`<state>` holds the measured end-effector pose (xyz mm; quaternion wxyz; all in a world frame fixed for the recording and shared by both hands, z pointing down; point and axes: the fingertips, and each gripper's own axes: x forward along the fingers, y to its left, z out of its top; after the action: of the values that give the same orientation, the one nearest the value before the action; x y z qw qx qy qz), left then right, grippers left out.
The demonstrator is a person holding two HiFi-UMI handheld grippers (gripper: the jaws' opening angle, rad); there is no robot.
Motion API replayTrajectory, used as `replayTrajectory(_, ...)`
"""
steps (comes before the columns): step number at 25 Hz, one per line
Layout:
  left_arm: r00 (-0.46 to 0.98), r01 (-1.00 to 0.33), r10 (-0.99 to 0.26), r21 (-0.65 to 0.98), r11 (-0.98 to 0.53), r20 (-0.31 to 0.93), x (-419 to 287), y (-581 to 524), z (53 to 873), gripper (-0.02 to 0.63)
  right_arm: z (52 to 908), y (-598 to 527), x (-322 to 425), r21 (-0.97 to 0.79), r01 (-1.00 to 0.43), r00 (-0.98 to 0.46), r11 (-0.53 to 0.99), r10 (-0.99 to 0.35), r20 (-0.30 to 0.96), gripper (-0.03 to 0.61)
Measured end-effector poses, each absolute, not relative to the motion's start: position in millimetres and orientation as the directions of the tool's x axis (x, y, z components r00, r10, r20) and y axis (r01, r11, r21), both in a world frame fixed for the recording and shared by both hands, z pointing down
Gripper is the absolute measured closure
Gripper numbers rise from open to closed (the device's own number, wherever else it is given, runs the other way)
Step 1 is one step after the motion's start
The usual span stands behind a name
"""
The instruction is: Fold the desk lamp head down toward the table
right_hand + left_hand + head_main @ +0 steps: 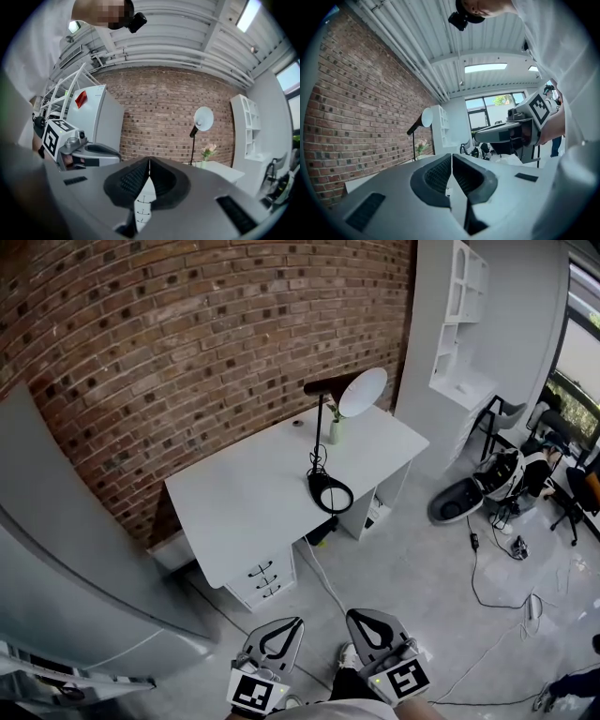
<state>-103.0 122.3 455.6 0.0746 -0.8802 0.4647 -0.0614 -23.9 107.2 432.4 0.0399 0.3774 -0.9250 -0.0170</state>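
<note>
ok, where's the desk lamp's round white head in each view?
Head view: the round white lamp head is upper centre-right, over the far end of the white desk.
Left gripper view: it is small and left of centre, at the right end of the brickwork.
Right gripper view: it is right of centre, in front of the bricks.
Shared landmark: the red brick wall, in all three.

The left gripper (281,636) and the right gripper (373,628) are held side by side, near each other but not touching, low in front of the person's body. Both point level and forward. Each has its two jaws closed together with nothing between the pads, and in each gripper view the other gripper shows just beside it, carried at the same height.
</note>
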Motion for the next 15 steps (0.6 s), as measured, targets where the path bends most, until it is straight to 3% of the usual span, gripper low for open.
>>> replayTrajectory(15,0.523,-0.833,-0.851,-0.183,-0.522,0.046,-63,30,453,0.597,430,15,19,0.036,-0.676,-0.735,0.736,-0.676,0.044,0.56)
